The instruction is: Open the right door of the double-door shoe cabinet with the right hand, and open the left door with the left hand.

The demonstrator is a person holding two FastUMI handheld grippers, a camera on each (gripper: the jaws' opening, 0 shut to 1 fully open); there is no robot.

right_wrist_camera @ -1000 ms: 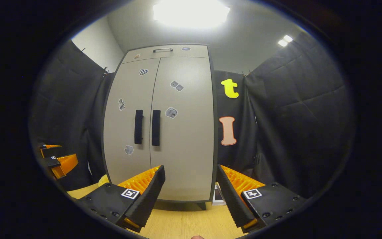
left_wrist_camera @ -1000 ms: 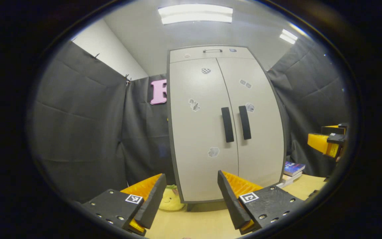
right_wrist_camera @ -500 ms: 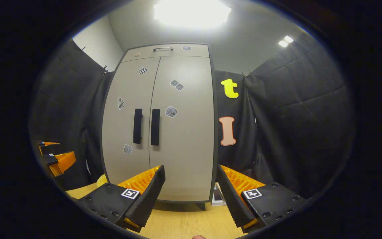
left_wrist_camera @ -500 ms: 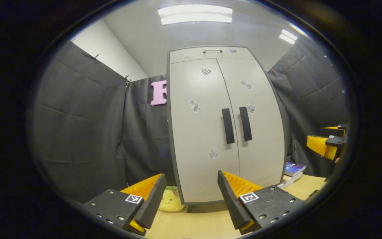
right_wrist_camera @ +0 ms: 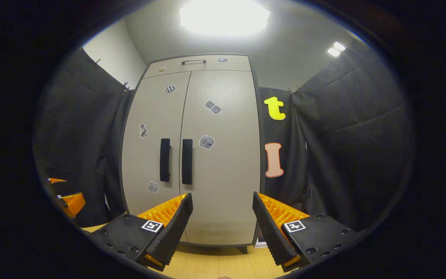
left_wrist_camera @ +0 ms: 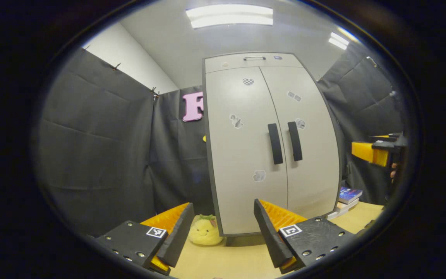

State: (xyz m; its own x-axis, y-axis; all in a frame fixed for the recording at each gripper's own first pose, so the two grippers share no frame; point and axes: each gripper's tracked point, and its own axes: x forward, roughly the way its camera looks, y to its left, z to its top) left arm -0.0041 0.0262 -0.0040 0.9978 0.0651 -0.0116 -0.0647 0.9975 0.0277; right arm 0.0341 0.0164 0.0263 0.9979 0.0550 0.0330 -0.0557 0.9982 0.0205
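A tall pale grey shoe cabinet (left_wrist_camera: 246, 162) (right_wrist_camera: 223, 162) stands on a wooden table with both doors shut. Two black vertical handles sit side by side at the middle seam: the left door's handle (left_wrist_camera: 275, 143) (right_wrist_camera: 164, 159) and the right door's handle (left_wrist_camera: 295, 141) (right_wrist_camera: 187, 161). My left gripper (left_wrist_camera: 223, 226) is open, well short of the cabinet, with nothing between its fingers. My right gripper (right_wrist_camera: 223, 224) is open too, facing the right door from a distance. In the left gripper view the right gripper (left_wrist_camera: 378, 152) appears at the far right.
A yellow plush toy (left_wrist_camera: 204, 231) lies at the cabinet's lower left corner. Stacked books (left_wrist_camera: 347, 197) rest on the table (left_wrist_camera: 230, 259) right of the cabinet. Black cloth walls close in both sides. A small drawer handle (right_wrist_camera: 193, 61) sits at the cabinet's top.
The right gripper has risen and drawn nearer the cabinet, so the doors sit lower and larger in its view. The left gripper has shifted slightly left. Both doors stay shut.
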